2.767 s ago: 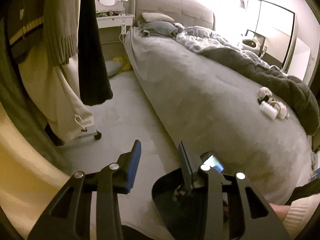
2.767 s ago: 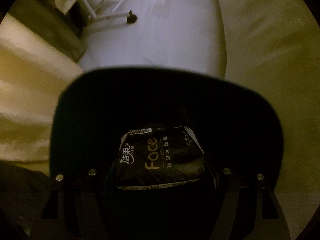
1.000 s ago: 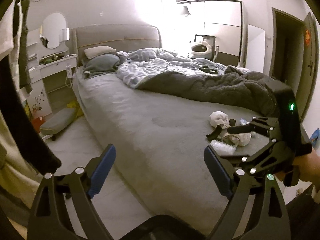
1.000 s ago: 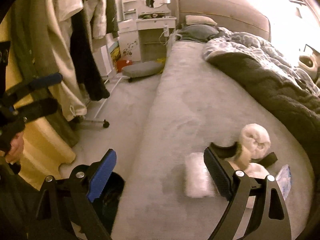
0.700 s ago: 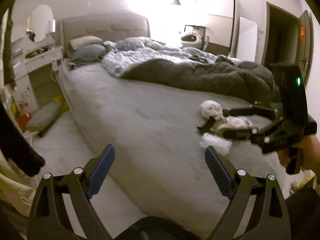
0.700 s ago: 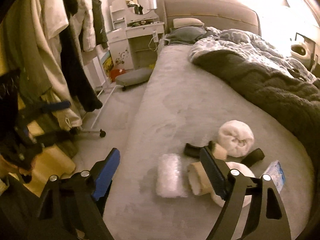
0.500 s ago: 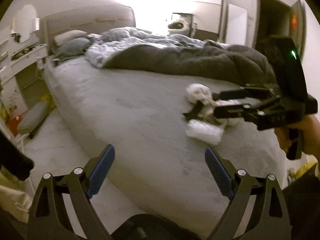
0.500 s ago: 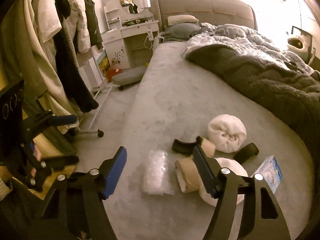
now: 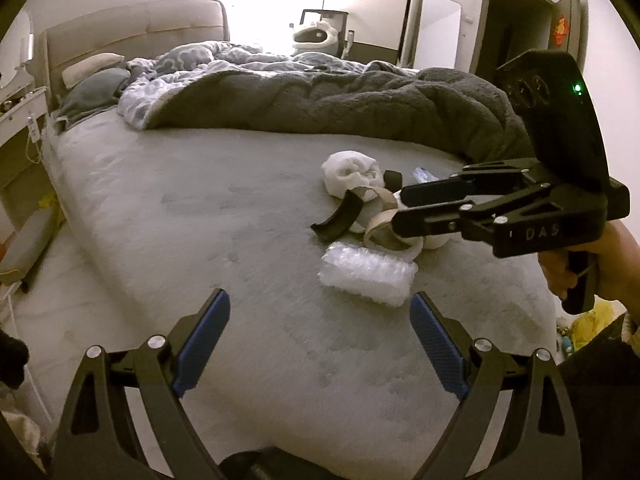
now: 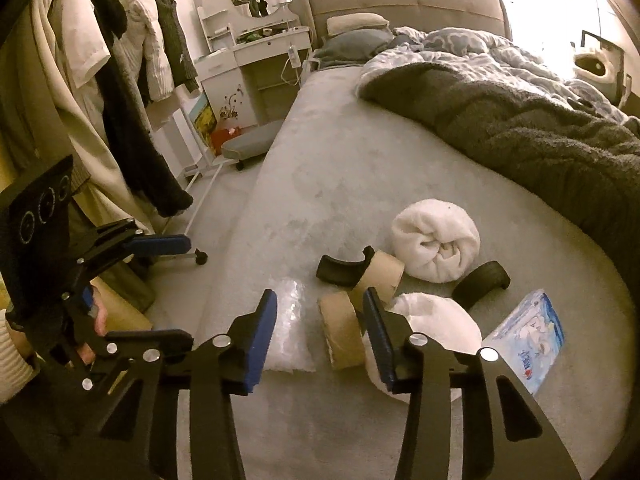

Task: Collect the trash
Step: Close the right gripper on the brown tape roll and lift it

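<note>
A pile of trash lies on the grey bed (image 9: 208,208). It holds a bubble-wrap roll (image 9: 366,272) (image 10: 289,326), two cardboard tape rolls (image 10: 342,334) (image 10: 380,274), two white wads (image 10: 436,240) (image 10: 434,320), curved black pieces (image 10: 340,270) (image 10: 480,280) and a blue-white packet (image 10: 528,338). My right gripper (image 10: 320,332) is open, jaws astride the near cardboard roll, just above it; it also shows in the left wrist view (image 9: 404,208). My left gripper (image 9: 320,344) is open and empty, short of the bubble wrap.
A dark grey blanket (image 9: 340,104) covers the far half of the bed. Clothes hang on a wheeled rack (image 10: 120,100) left of the bed. A white dresser with mirror (image 10: 260,48) stands by the headboard. A low wheeled stool (image 10: 248,144) sits on the floor.
Both grippers have moved from the bin by the floor to the bed. The right gripper has come down over the trash pile and narrowed around the cardboard roll. The left has drawn nearer the bubble wrap.
</note>
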The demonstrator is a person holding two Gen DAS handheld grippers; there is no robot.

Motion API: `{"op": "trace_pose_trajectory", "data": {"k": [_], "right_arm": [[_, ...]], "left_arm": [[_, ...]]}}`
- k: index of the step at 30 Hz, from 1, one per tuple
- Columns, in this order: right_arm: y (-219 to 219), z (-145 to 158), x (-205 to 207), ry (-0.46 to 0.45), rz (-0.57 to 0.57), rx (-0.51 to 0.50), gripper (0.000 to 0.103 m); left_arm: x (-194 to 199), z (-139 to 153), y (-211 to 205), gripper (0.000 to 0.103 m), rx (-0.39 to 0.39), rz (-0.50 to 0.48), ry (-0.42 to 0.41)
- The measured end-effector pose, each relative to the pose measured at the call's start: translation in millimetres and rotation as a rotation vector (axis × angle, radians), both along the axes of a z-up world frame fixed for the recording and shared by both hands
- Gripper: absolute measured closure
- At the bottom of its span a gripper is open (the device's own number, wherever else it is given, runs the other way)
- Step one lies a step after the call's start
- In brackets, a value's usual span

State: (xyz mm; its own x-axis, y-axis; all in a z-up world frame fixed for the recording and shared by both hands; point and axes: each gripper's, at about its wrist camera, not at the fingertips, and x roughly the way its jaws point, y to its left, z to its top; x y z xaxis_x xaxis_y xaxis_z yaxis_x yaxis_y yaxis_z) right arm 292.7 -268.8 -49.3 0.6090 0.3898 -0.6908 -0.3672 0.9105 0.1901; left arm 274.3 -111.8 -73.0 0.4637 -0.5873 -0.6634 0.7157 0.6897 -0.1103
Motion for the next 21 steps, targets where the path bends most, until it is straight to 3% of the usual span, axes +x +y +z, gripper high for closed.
{"op": "trace_pose_trajectory", "data": {"k": [5, 11, 21], "right_arm": [[-3.2, -6.3, 0.5, 0.024, 0.003, -0.009, 0.066], [-6.4, -13.6, 1.5, 0.054, 0.002, -0.033, 0.082], [-18.7, -5.3, -7.1, 0.037, 0.018, 0.023, 0.085]], "left_arm": [[3.7, -2.4, -8.3, 0.01, -0.01, -0.033, 0.025], [1.5, -3.9, -26.3, 0.01, -0.003, -0.084, 0.028], [6.9, -13.8, -49.2, 0.01, 0.022, -0.086, 0.026]]}}
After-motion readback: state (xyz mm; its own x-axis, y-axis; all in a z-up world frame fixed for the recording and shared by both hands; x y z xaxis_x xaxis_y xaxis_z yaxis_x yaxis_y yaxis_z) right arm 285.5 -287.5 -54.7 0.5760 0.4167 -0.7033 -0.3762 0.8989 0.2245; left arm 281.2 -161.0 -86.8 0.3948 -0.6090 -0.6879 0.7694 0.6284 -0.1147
